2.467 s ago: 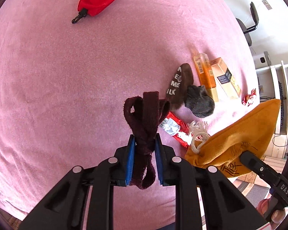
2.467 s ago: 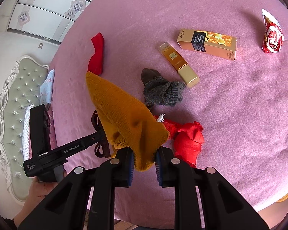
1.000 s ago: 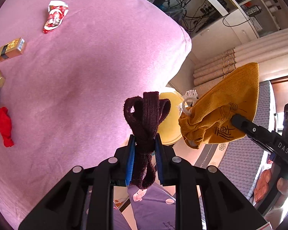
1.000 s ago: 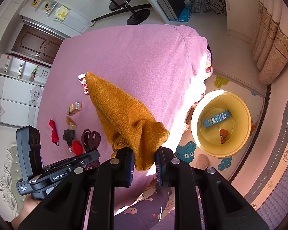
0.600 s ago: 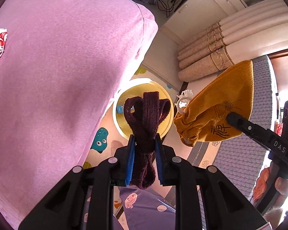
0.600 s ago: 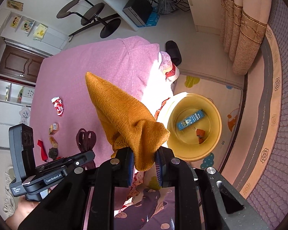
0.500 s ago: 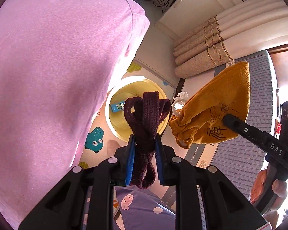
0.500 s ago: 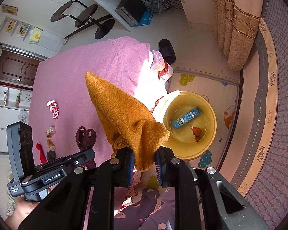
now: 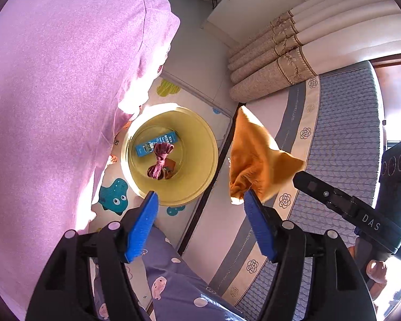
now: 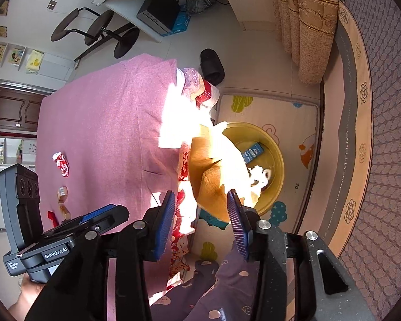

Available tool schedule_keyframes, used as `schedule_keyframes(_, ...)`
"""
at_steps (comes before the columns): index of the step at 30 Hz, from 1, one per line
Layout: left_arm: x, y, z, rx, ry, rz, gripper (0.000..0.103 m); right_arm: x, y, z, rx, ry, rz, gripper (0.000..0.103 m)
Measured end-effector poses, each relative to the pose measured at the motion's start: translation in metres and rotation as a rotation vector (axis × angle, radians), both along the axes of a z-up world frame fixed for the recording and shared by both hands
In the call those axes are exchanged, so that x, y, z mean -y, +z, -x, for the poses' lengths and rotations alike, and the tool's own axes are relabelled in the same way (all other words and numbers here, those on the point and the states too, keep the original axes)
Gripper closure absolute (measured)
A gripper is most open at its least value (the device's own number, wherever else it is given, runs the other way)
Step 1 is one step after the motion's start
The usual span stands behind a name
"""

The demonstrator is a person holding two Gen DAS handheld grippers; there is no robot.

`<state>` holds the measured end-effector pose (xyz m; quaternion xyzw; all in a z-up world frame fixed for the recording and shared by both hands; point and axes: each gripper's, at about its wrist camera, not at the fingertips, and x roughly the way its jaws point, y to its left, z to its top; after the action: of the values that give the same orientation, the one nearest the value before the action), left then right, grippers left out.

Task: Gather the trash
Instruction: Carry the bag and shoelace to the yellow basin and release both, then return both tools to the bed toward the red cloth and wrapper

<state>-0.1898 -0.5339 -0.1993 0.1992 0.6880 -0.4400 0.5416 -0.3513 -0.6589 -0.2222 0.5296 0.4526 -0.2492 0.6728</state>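
Now both jaws opening, empty; maroon strap (image 9: 160, 160) in basin (image 9: 200, 139); orange pouch (image 10: 216, 176) beyond right jaws.

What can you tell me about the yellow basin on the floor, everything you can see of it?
The yellow basin is round, wide and shallow, of smooth, plastic-looking material, with a flared rim. It stands upright on a cartoon-printed floor mat beside the pink-covered bed. Inside lie a blue carton and a knotted dark maroon strap. In the right wrist view a mustard knit cloth, sunlit and blurred, covers part of its rim.
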Motion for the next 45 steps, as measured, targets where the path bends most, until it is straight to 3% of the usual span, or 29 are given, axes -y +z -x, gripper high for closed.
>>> schedule_keyframes(12, -0.018, 0.016, -0.013, 0.031, 0.004, 0.026, 0.036, -0.008, 0.017, -0.030, 0.027, 0.038, 0.001, 0.062)
schedule_keyframes(21, -0.073, 0.037, -0.056, 0.051, 0.117, 0.060, 0.036, -0.042, 0.043, -0.091, 0.059, 0.167, 0.029, 0.062)
schedule_keyframes(29, -0.170, 0.048, -0.113, 0.087, 0.281, 0.048, 0.036, -0.112, 0.062, -0.174, 0.101, 0.326, 0.024, 0.062)
schedule_keyframes(38, -0.323, 0.050, -0.184, 0.117, 0.524, -0.003, 0.035, -0.236, 0.069, -0.276, 0.143, 0.542, -0.008, 0.062)
schedule_keyframes(45, -0.427, 0.047, -0.225, 0.121, 0.658, -0.025, 0.035, -0.325, 0.071, -0.328, 0.158, 0.638, -0.019, 0.061)
